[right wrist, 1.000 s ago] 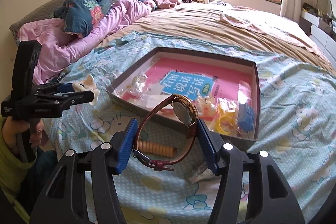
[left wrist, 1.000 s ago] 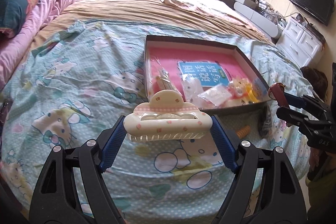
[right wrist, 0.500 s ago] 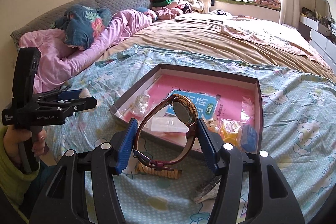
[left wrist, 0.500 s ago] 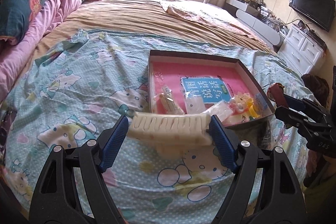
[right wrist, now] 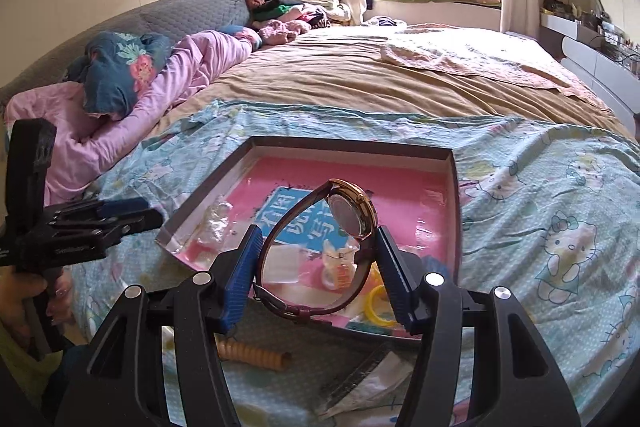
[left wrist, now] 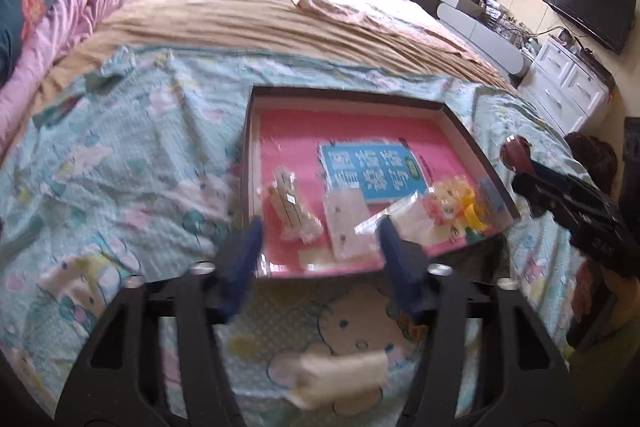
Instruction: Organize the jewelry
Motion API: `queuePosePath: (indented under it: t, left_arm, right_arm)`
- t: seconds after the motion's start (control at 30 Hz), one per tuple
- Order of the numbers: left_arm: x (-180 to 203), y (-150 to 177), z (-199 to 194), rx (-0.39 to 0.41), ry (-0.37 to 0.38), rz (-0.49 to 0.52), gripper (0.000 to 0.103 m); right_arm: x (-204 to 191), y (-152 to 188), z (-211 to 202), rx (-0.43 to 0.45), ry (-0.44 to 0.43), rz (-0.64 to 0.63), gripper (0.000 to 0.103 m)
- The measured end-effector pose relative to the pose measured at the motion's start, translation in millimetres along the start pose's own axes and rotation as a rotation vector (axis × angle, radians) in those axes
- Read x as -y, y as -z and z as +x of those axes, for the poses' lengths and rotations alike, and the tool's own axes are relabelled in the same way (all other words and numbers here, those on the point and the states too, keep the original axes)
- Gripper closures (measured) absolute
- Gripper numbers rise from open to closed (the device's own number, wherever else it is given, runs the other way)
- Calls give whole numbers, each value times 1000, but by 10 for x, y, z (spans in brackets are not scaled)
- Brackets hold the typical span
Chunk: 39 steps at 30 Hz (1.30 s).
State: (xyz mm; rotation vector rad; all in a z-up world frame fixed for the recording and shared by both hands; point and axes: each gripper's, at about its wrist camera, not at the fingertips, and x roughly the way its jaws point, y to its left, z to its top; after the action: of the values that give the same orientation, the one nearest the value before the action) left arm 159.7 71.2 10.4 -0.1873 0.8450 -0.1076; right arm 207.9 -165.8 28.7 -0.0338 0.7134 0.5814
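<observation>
Left gripper (left wrist: 320, 247) spread and empty, hair claw (left wrist: 340, 371) on the bedspread; right gripper (right wrist: 318, 269) pinching the wristwatch (right wrist: 352, 215), which might slip off short of the box (right wrist: 452, 195).

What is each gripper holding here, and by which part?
The right gripper clamps the wristwatch across its closed strap loop, near the case. The left gripper holds nothing; the cream hair claw lies on the blanket below it.

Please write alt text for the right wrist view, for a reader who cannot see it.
The right gripper holds a gold-cased watch by its dark red strap above a shallow box with a pink floor, which lies on a cartoon-print bedsheet. At the left edge, a hand holds the left gripper.
</observation>
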Motion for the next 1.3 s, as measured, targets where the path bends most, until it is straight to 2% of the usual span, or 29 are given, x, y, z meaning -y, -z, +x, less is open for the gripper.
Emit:
queuePosePath:
  t: [0.03,0.07,0.1,0.23,0.33,0.53,0.57,0.6,0.63,0.7,0.77,0.83,0.97,1.03,1.2,1.3]
  left_arm:
    - [7,82,-46,0,-4,13,26]
    - [23,136,-65,-8,0,28,26]
    - [38,201,-66,-26,-3,42,26]
    - [31,460,32,-112,-38,62,13]
    - [-8,573,109,-148,-95,56,10]
    - [8,681,221,-166,-72,60,10]
    - [17,692,234,-168,-65,62,13]
    - [28,702,243,-170,-47,61,25]
    - [44,710,243,-170,-25,59,42]
    - [101,703,225,-161,-5,66,60]
    - [183,680,198,-147,-26,101,62]
    - [213,621,158,-128,-5,96,67]
    - [266,404,109,-79,-7,105,69]
    - [251,266,124,-57,-2,90,73]
    - [211,-15,247,-25,9,56,73]
    - [182,-126,322,-9,9,41,74]
  right_arm:
    - [28,12,4,-3,0,7,47]
    - [48,25,10,-5,-3,15,47]
    - [68,38,14,-6,-4,21,47]
    - [103,73,33,-11,-9,29,47]
    - [110,76,23,-7,-18,29,47]
    - [171,84,29,-5,-19,43,47]
    - [176,86,36,-7,-20,45,47]
    - [184,89,46,-10,-20,45,47]
    - [189,92,56,-11,-19,45,47]
    - [206,89,77,-14,-19,47,47]
    - [220,86,93,-14,-17,49,47]
    - [236,80,117,-15,-15,51,47]
    - [263,67,173,-23,-8,56,47]
    - [261,58,210,-29,-2,52,47]
    - [275,57,333,-56,23,48,47]
    - [298,63,384,-65,43,53,53]
